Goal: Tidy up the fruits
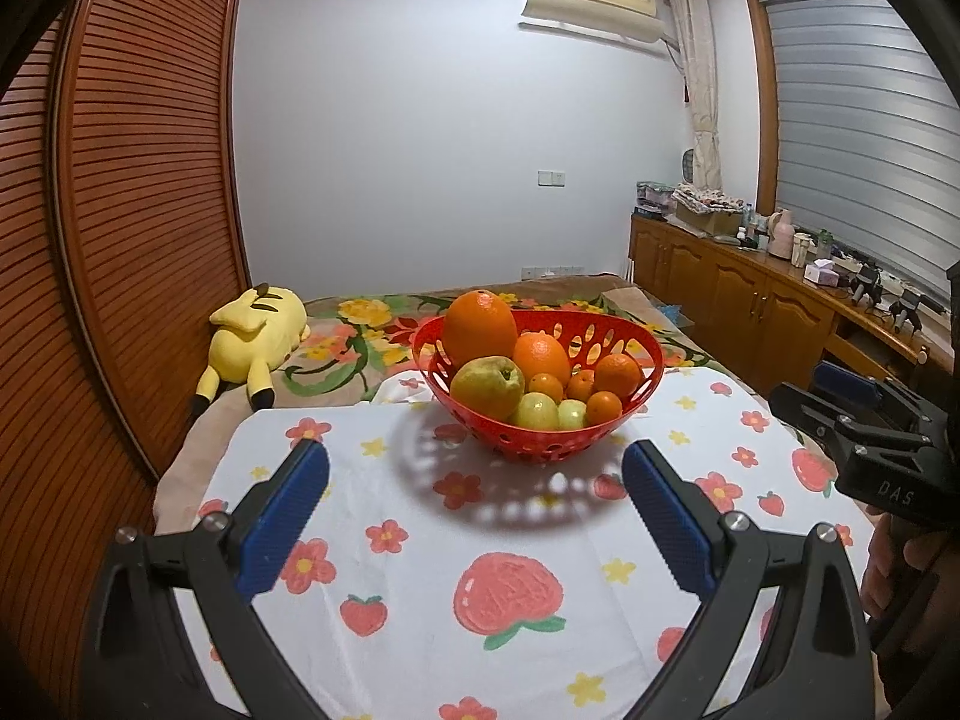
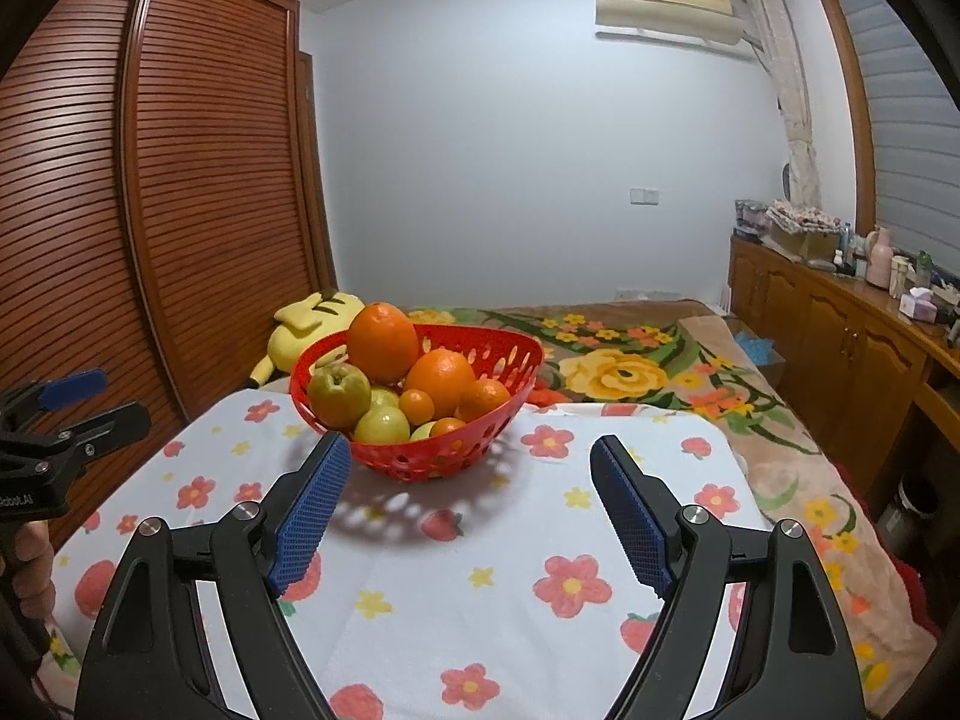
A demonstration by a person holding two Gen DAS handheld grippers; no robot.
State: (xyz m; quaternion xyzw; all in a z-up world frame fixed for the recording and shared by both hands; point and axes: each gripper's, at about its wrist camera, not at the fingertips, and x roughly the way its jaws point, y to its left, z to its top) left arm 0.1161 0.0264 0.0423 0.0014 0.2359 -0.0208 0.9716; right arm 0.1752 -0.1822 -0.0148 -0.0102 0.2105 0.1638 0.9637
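Left gripper (image 1: 477,480): jaws spread wide, released. Nothing lies between the blue ribbed pads (image 1: 282,516), and they touch nothing. They hang above the cloth (image 1: 420,600), a white sheet printed with red flowers, yellow stars and strawberries.

Right gripper (image 2: 471,480): jaws likewise spread wide and released, with nothing between them. Its left pad (image 2: 312,516) overlaps the near rim of the basket in the right wrist view; whether it touches cannot be told.

Basket (image 1: 540,438): one, red plastic, round, with oval holes through its wall. It stands on the cloth just ahead of the left gripper's fingertips, centred in the gap between them. For the right gripper it stands ahead and toward the left finger.

Contents, counted in the left wrist view:
- Large oranges: two. The tall one (image 1: 480,330) sits at the back left, the rounder one (image 1: 541,357) beside it.
- Small oranges: four visible (image 1: 618,373), clustered to the right and front.
- Yellow-green pear-like fruit: one (image 1: 487,387), at the front left, stem end facing the camera.
- Small pale green fruits: two (image 1: 539,411), at the front, low in the basket.

A yellow plush toy (image 1: 258,336) lies beyond the left finger on a flowered blanket (image 1: 354,324).
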